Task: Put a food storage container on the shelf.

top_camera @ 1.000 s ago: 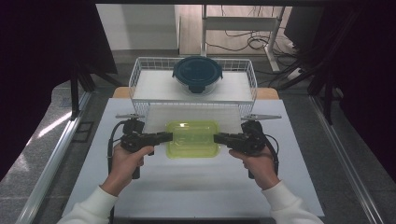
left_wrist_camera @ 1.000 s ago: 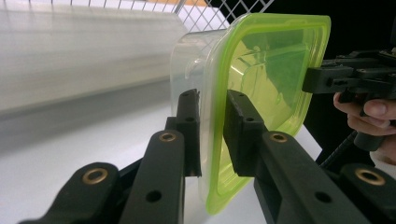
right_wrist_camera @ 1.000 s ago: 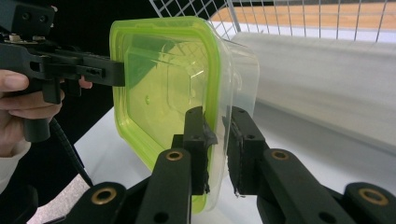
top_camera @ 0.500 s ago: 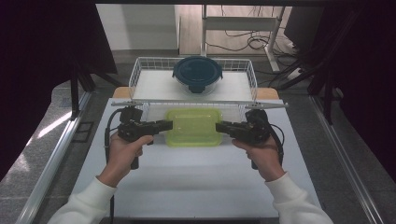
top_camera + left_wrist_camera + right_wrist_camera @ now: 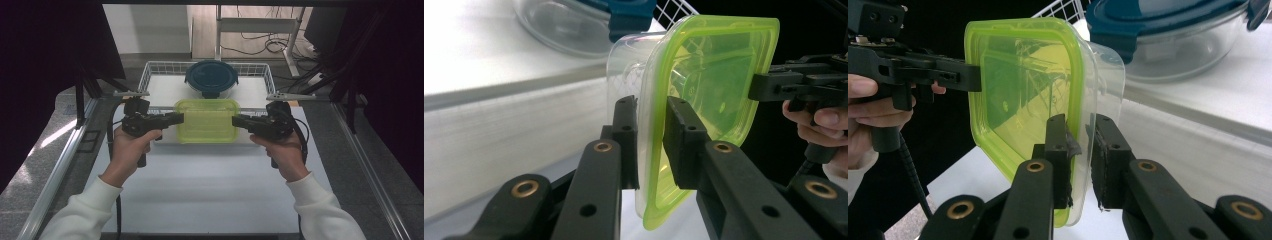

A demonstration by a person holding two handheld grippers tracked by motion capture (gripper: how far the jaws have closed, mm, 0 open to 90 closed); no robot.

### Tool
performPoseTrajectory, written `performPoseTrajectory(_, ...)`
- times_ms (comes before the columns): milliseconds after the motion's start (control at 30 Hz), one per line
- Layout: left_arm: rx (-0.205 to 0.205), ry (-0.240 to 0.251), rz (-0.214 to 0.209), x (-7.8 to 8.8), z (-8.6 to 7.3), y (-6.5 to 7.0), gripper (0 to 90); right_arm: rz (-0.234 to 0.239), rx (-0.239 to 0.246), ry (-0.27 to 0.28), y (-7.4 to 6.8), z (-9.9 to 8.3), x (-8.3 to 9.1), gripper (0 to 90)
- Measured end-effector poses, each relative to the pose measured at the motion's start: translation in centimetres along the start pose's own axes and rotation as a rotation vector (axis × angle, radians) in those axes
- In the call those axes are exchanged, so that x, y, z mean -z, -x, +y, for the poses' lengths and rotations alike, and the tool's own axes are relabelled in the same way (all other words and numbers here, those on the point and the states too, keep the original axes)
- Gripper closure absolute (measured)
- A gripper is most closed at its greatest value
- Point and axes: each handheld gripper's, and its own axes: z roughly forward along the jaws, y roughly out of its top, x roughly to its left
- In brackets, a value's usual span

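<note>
Pinching the green-lidded plastic box [image 5: 206,120] by both short ends, our left gripper [image 5: 176,119] and right gripper [image 5: 238,120] clamped on its rim so it stays flat, we hold it above the white table [image 5: 210,190], near the wire basket [image 5: 150,70] with the blue-lidded glass bowl [image 5: 211,77].

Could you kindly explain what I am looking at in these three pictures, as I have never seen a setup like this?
A person at a white table holds a hand tool in each hand; each tool has two black fingers that pinch. The wide picture comes from a camera above. The other two come from cameras riding on each tool, looking along its fingers. The left gripper and the right gripper each clamp one end of a clear box with a green lid, holding it above the table. Behind it, a wire basket holds a glass bowl with a dark blue lid.
</note>
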Motion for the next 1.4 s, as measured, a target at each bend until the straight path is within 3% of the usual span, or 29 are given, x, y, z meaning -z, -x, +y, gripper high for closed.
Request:
performPoseTrajectory(400,-0.023,0.03,-0.006,0.4,3.0,0.2,76.9,0.023,0.007,0.037,0.4,2.7,0.4,78.4)
performPoseTrajectory(767,-0.034,0.048,-0.007,0.1,6.2,-0.5,78.0,0.023,-0.013,0.059,1.5,5.2,-0.1,78.5)
performPoseTrajectory(1400,0.017,0.04,-0.031,-2.1,11.6,-3.1,78.3,-0.012,-0.042,0.05,4.0,10.6,-1.6,79.1)
